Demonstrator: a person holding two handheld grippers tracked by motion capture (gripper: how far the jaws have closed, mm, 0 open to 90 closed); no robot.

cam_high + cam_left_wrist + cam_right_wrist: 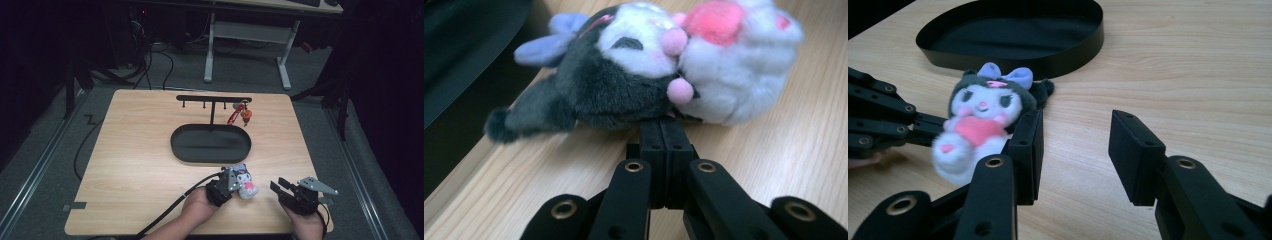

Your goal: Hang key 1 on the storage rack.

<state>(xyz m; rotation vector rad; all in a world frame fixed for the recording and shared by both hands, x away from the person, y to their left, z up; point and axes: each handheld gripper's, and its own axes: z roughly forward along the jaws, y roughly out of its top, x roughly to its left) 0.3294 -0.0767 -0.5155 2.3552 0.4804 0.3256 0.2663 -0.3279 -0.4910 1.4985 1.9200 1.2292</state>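
A small plush toy (246, 182) (634, 75) (980, 125), with a black hood, white face, purple bow and pink heart, is at the near middle of the wooden table. My left gripper (238, 184) (660, 122) reaches it from the left. Its jaws are pressed together where the toy's head meets its body, and the tips are hidden in the fur. My right gripper (278, 184) (1075, 130) stands open just right of the toy, low over the table, with nothing between its jaws.
A black oval tray (175, 145) (1068, 55) lies at the table's centre, just beyond the toy. Behind it stands a black T-shaped rack (214, 99) with a red keychain (240, 114) hanging from a right-hand peg. A white desk frame stands on the floor beyond.
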